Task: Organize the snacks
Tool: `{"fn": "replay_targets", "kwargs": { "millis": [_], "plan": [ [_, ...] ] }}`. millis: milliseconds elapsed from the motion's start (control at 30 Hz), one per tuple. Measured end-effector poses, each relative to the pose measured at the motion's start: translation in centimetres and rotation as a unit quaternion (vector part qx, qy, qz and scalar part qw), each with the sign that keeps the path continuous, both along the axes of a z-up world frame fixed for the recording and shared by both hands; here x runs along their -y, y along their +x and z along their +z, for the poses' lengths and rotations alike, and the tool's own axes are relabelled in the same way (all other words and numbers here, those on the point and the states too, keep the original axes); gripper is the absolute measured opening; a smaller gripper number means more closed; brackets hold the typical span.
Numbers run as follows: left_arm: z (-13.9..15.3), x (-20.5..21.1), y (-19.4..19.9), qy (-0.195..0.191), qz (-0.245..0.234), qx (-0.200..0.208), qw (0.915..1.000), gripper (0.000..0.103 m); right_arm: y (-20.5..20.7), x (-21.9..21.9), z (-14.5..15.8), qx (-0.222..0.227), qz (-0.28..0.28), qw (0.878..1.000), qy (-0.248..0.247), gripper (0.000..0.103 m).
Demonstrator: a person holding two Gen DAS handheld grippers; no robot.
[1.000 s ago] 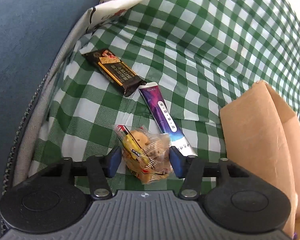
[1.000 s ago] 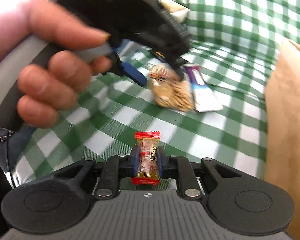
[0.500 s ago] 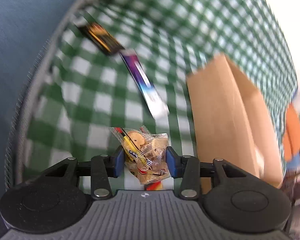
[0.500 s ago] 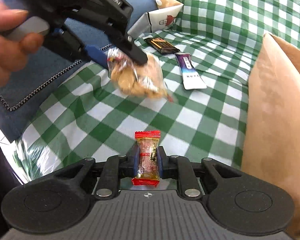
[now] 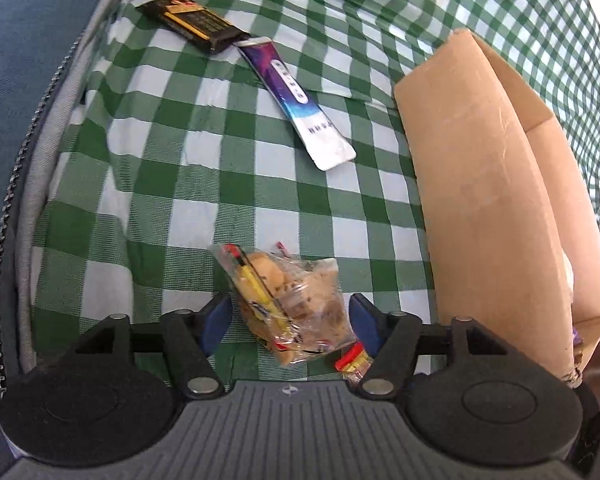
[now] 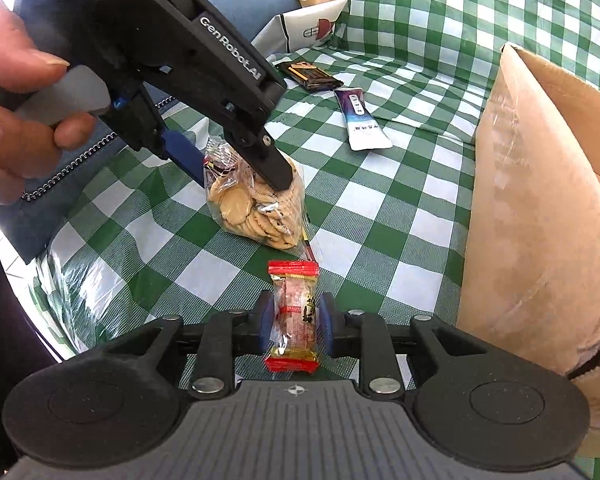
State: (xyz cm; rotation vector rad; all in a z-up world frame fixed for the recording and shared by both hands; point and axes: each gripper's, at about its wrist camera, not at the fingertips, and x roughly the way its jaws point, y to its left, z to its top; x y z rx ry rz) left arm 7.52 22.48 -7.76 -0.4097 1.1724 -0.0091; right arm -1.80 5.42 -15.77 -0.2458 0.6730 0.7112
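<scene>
Left tongs [image 5: 290, 322]: jaws opening. The clear bag of biscuits [image 5: 290, 306] stands between the blue pads with a gap showing on either side, so the pads no longer press it. In the right wrist view the same bag [image 6: 256, 204] rests on the green checked cloth [image 6: 380, 184], with the left tongs [image 6: 240, 176] straddling its top and a hand [image 6: 16, 112] on the handle behind.

Right tongs [image 6: 294, 320]: jaws opening. The small red-ended snack packet [image 6: 294, 316] lies lengthwise between the pads; a narrow gap shows on each side, and the packet appears to be free of the grip. Whether it rests on the cloth cannot be told. In the left wrist view its red end [image 5: 352, 360] shows just beside the right pad of the left tongs, close against the biscuit bag.

Ahead of both tongs, well apart from the bag, a purple-and-white sachet [image 5: 300, 104] lies flat on the cloth. Its far end touches a black-and-orange bar [image 5: 194, 24]. To the right of both tongs stands an open cardboard box [image 5: 480, 200], near the biscuit bag. To the left of the left tongs runs a blue zipped cushion [image 5: 16, 80]. Beyond the bar, in the right wrist view, lies a white printed pouch [image 6: 304, 28].
</scene>
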Motion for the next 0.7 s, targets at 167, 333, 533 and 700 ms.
{"fn": "replay_targets", "kwargs": {
  "millis": [167, 333, 533, 700],
  "plan": [
    [-0.6, 0.4, 0.8, -0.003, -0.003, -0.012, 0.9999, 0.073, -0.1, -0.4, -0.1, 0.002, 0.004, 1.0, 0.002, 0.037],
    [-1.3, 1.0, 1.4, 0.004, -0.013, -0.029, 0.9995, 0.073, -0.2, -0.5, 0.0, 0.007, 0.005, 1.0, 0.001, 0.037],
    [-1.3, 1.2, 1.5, 0.005, -0.016, -0.027, 0.9995, 0.072, -0.3, -0.4, 0.0, 0.015, 0.003, 1.0, -0.003, 0.028],
    [-1.1, 0.8, 1.3, 0.006, -0.004, -0.02, 0.9998, 0.062, -0.5, -0.2, 0.1, 0.03, -0.001, 1.0, -0.006, 0.021]
  ]
}}
